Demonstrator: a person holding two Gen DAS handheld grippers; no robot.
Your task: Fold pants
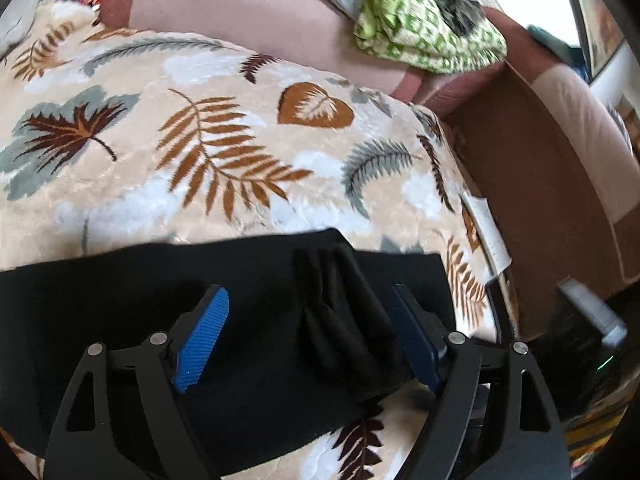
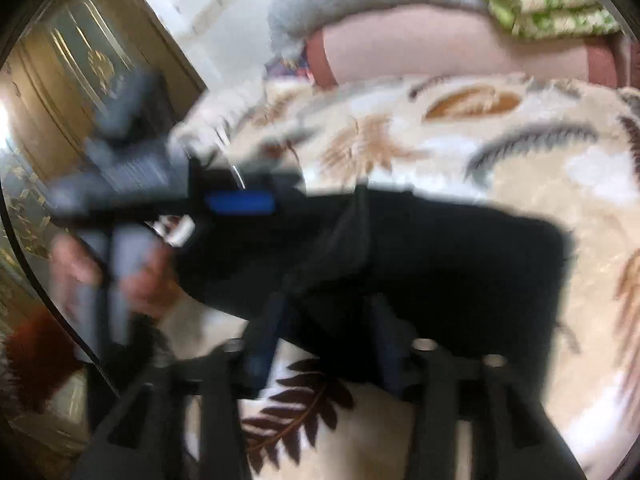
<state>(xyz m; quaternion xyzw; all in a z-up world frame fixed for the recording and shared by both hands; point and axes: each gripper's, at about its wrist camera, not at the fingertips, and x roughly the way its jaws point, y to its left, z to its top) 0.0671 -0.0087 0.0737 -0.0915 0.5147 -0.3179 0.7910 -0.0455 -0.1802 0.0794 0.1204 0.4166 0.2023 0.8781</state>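
Observation:
Black pants (image 1: 248, 312) lie across a leaf-patterned blanket (image 1: 208, 152) on a bed. My left gripper (image 1: 308, 304) is open, its blue pads (image 1: 204, 336) wide apart above the pants, with a bunched ridge of cloth (image 1: 344, 304) rising between them near the right pad. In the blurred right wrist view the pants (image 2: 440, 264) stretch across the middle. My right gripper (image 2: 324, 320) straddles the near edge of the cloth; whether it grips is not clear. The left gripper (image 2: 240, 202) shows there at the pants' far left end.
A pink headboard cushion (image 1: 248, 12) and a green patterned cloth (image 1: 424, 28) lie at the back. The bed's right edge drops to a brown rug (image 1: 532, 200). A wooden cabinet (image 2: 80, 80) stands to the left of the bed.

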